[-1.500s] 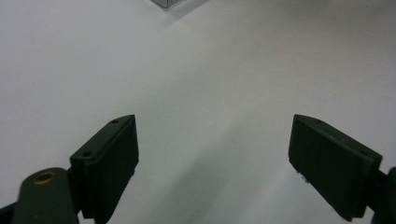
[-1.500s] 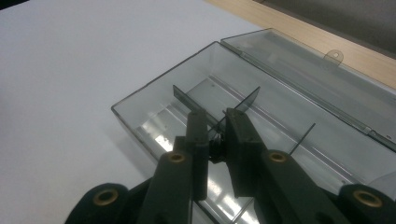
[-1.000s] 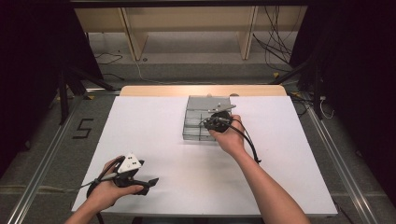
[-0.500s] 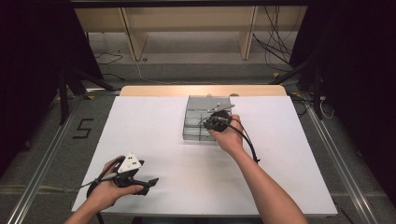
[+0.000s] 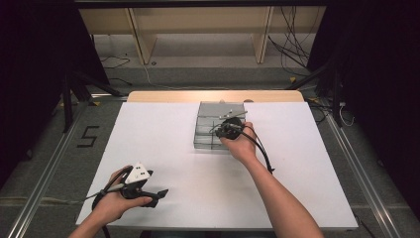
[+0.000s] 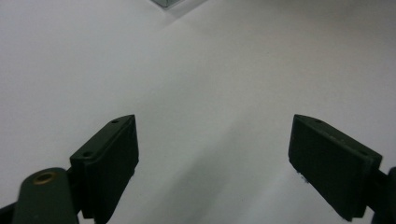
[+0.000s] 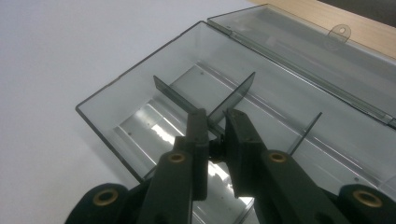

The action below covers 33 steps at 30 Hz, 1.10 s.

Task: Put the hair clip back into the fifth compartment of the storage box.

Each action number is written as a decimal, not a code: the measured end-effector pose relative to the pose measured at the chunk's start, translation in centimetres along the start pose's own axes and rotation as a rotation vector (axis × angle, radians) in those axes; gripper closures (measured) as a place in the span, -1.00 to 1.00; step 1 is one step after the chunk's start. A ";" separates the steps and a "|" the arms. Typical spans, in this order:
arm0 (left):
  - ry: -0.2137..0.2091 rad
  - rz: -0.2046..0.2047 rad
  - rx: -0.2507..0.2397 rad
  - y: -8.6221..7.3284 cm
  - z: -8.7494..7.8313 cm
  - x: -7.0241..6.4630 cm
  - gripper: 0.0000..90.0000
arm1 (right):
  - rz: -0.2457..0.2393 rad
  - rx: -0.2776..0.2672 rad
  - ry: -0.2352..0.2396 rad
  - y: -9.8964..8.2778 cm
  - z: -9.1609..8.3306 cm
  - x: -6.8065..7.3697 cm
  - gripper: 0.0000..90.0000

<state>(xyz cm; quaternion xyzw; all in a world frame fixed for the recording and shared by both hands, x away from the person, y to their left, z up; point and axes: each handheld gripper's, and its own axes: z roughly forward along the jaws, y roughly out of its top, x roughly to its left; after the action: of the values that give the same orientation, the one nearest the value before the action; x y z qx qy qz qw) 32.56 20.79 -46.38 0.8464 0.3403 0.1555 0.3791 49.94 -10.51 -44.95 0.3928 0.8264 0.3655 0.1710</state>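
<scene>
A clear grey plastic compartment box lies open at the back middle of the white table, its lid laid flat behind it. Thin dividers split its inside. My right gripper reaches down into the box from the near right side. Its jaws are shut on the near end of one upright divider, where a cross divider meets it. My left gripper rests low over the table near the front left, jaws wide open with nothing between them.
The white table top spreads wide around the box. A bare wooden strip runs along its far edge. One corner of the box peeks into the top of the left gripper view. Cables and a wooden frame lie on the floor beyond.
</scene>
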 end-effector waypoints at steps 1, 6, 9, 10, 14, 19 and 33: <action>0.000 0.000 0.000 0.0 0.0 0.0 -0.65 | 0.002 0.001 0.001 0.0 0.1 0.0 0.79; 0.000 0.000 0.000 0.0 0.0 0.0 -0.65 | 0.004 0.006 0.006 0.1 0.4 0.0 0.79; 0.000 0.000 0.000 0.0 0.0 0.0 -0.65 | 0.006 0.012 0.007 0.1 0.6 0.1 0.79; 0.000 0.001 0.000 0.0 0.0 0.0 -0.65 | 0.007 0.012 0.007 0.1 0.7 0.1 0.79; -0.001 0.001 0.001 0.0 0.0 0.0 -0.65 | 0.011 0.019 0.008 0.1 0.9 0.1 0.79; -0.001 0.001 0.001 0.0 0.0 0.0 -0.65 | 0.020 0.022 0.011 0.2 1.0 0.1 0.79; -0.002 0.003 0.001 0.0 0.0 0.0 -0.65 | 0.038 0.061 0.015 0.0 1.3 0.0 0.79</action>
<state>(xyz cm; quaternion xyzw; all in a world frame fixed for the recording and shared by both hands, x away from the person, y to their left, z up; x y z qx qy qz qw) 32.57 20.78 -46.41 0.8471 0.3390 0.1551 0.3787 50.73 -9.89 -45.82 0.4109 0.8308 0.3461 0.1454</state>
